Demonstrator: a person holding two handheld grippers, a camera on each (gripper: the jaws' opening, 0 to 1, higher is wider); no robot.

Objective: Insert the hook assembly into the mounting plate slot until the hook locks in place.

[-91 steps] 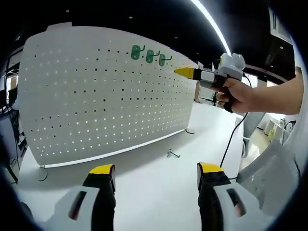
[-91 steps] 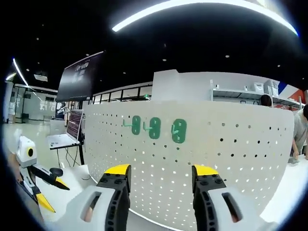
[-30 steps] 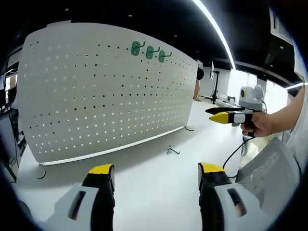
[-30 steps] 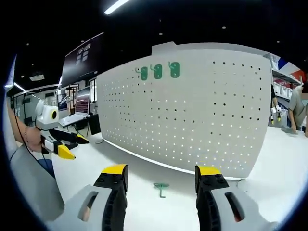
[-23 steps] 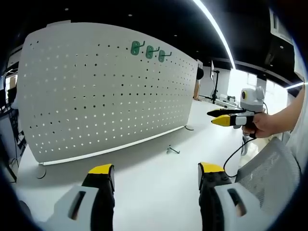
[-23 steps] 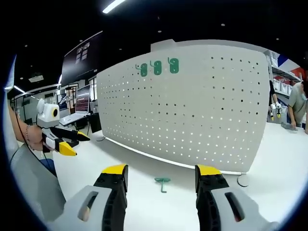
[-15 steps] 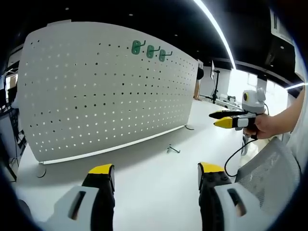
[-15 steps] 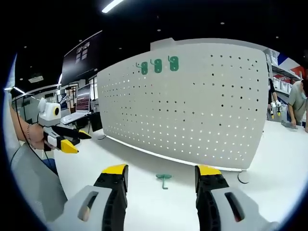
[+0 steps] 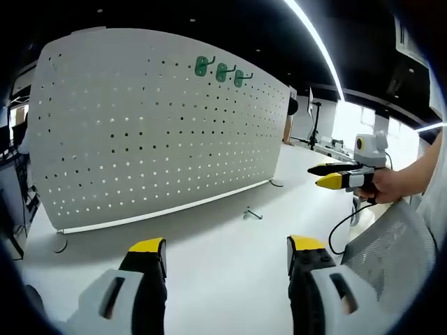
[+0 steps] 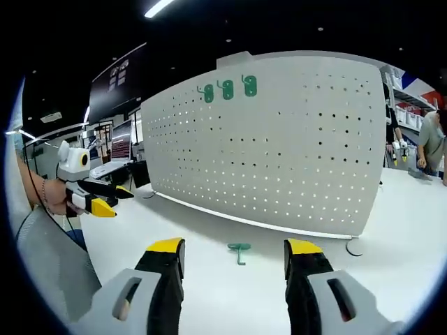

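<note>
I take the white pegboard [image 9: 154, 125] as my landmark; it stands upright on the white surface [image 9: 223, 258], and in the right gripper view it shows as the same perforated panel [image 10: 279, 146]. Near its top edge I see three green hooks [image 9: 221, 72] hanging in a row, also seen in the right gripper view [image 10: 227, 89]; how they seat in the holes is too small for me to make out.

A fourth green hook [image 10: 239, 249] lies loose on the surface in front of the pegboard's foot, apart from the board and from both grippers. In the left gripper view the same hook [image 9: 253, 213] is only a thin, dim shape near the board's lower right corner.

My left gripper [image 9: 227, 255] has its jaws released, spread wide with nothing between them, over the surface well short of the pegboard. My right gripper [image 10: 234, 255] is likewise released and empty, with the loose hook lying beyond the gap between its jaws.

Off to the pegboard's right in the left gripper view, the right gripper [image 9: 330, 176] appears, held in a hand [image 9: 391, 187]. A grey mesh chair back [image 9: 391, 241] is cut off at the edge below it.
</note>
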